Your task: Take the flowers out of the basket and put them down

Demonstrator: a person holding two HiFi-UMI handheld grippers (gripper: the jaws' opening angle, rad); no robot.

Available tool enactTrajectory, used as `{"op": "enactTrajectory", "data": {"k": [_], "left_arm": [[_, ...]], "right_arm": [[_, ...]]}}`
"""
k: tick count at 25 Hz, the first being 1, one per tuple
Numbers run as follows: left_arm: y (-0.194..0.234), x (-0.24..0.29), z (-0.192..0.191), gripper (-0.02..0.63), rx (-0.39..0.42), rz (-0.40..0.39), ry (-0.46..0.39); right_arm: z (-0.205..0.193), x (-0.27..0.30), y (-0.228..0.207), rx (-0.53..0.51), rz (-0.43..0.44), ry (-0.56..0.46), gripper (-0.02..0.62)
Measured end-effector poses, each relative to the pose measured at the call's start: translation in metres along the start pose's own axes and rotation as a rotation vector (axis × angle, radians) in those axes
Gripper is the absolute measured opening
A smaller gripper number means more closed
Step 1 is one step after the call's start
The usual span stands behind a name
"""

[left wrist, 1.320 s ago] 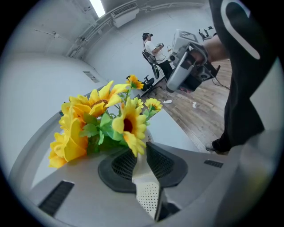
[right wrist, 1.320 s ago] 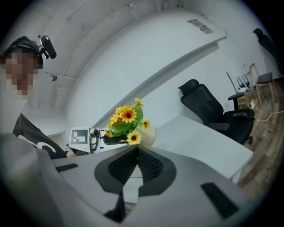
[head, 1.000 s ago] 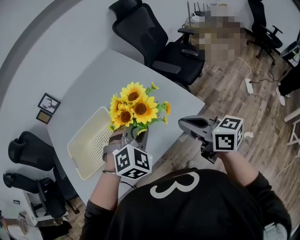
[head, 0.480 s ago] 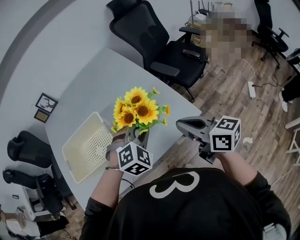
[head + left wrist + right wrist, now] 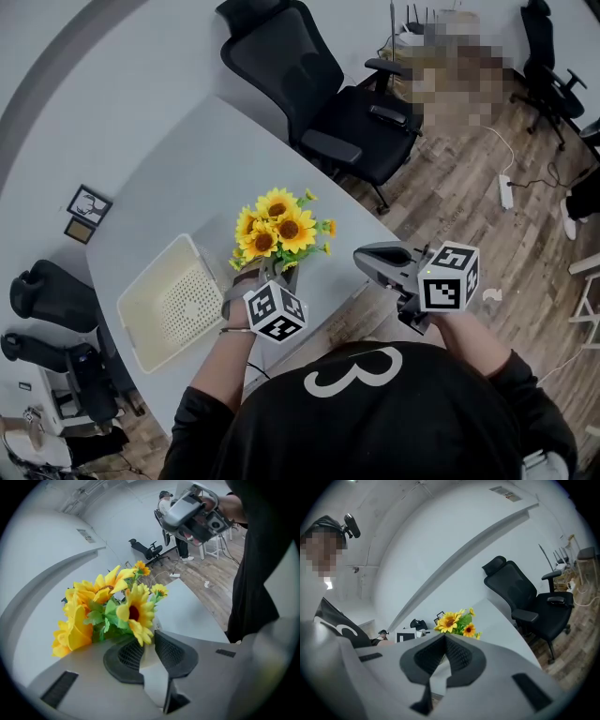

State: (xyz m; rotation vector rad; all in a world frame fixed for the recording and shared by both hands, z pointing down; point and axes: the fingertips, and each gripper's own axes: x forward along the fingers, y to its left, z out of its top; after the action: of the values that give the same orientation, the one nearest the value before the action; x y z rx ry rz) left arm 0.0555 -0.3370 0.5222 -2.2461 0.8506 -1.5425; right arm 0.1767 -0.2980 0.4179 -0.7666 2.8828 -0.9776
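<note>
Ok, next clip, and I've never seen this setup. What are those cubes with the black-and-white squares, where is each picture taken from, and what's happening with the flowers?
There is no robot here. A person holds a hand-held gripper in each hand, and the marker cubes are part of those tools. The head view looks steeply down from a camera on the person's head. The two gripper views come from cameras riding on the tools and look along their jaws. A grey table carries an empty cream basket. The left hand-held gripper is closed on a bunch of yellow sunflowers, held outside the basket, just beside it. The right hand-held gripper is empty with its jaws together, to the right of the flowers.
</note>
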Motion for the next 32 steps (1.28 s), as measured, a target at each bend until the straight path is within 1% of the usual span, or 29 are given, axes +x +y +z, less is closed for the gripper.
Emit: {"op": "enactTrajectory", "data": {"k": [10, 15, 18, 21, 23, 29, 32], "left_arm": [[-0.014, 0.036, -0.007, 0.077, 0.011, -0.041, 0.038], [-0.020, 0.039, -0.012, 0.075, 0.022, -0.065, 0.037], [-0.019, 0.042, -0.013, 0.077, 0.012, -0.072, 0.035], [-0.019, 0.042, -0.014, 0.078, 0.020, -0.095, 0.058], [-0.019, 0.043, -0.013, 0.080, 0.026, -0.107, 0.066], [-0.020, 0.044, -0.015, 0.086, 0.013, -0.129, 0.056], [-0.023, 0.042, -0.014, 0.118, -0.002, -0.142, 0.058]], "right_arm": [[-0.004, -0.006, -0.024, 0.035, -0.015, 0.029, 0.008], [-0.010, -0.007, -0.027, 0.061, -0.013, 0.035, 0.008], [-0.012, -0.007, -0.032, 0.066, -0.017, 0.038, 0.008], [-0.015, -0.009, -0.035, 0.075, -0.017, 0.039, 0.008], [-0.016, -0.010, -0.036, 0.077, -0.014, 0.040, 0.008], [-0.015, -0.004, -0.032, 0.085, 0.012, 0.043, 0.008], [-0.012, -0.004, -0.028, 0.076, 0.020, 0.038, 0.008]]}}
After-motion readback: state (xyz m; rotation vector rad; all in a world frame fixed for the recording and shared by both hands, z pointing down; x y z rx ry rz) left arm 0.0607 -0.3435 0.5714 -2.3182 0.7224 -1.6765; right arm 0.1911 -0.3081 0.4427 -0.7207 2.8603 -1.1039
